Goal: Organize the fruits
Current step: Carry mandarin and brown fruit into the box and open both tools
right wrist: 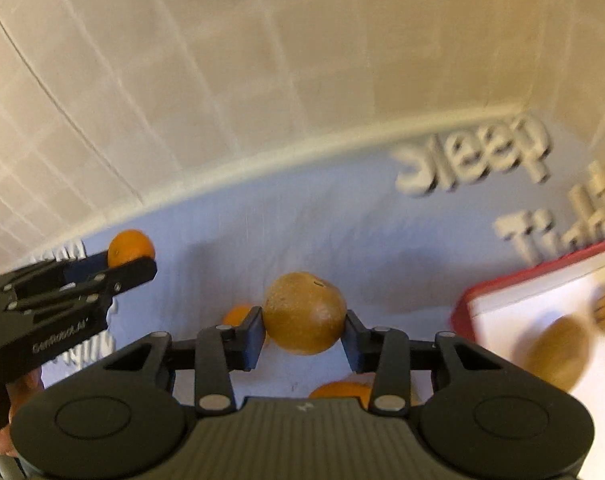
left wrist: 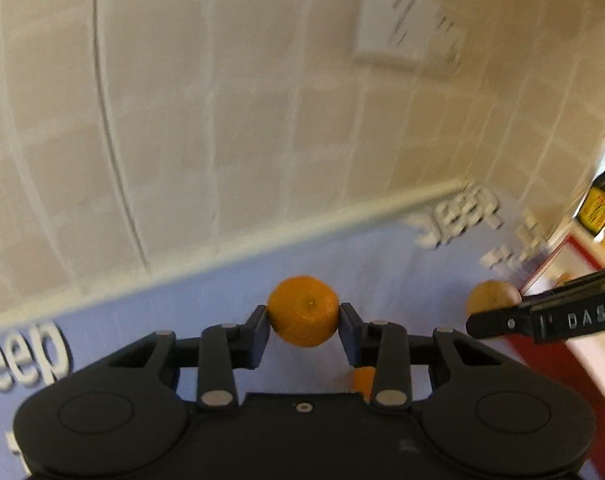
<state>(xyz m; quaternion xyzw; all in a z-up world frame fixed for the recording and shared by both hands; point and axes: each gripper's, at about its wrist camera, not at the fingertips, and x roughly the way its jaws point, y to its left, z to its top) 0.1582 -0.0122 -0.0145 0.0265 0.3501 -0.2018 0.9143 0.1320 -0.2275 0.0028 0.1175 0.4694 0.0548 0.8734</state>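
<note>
My left gripper (left wrist: 304,330) is shut on an orange tangerine (left wrist: 303,311) and holds it above the light blue cloth (left wrist: 206,312). My right gripper (right wrist: 304,332) is shut on a brownish round fruit (right wrist: 304,313), also held above the cloth. In the right wrist view the left gripper (right wrist: 118,268) shows at the left with its tangerine (right wrist: 129,247). In the left wrist view the right gripper (left wrist: 498,320) shows at the right with the brown fruit (left wrist: 491,298). More orange fruit (right wrist: 338,393) lies on the cloth below the right gripper. Another orange fruit (right wrist: 237,315) lies behind its left finger.
A white tray with a red rim (right wrist: 502,292) stands at the right and holds brown fruits (right wrist: 558,354). A tiled wall (left wrist: 222,120) rises behind the cloth, with a socket plate (left wrist: 406,28). Bottles and packages (left wrist: 600,200) stand at the far right.
</note>
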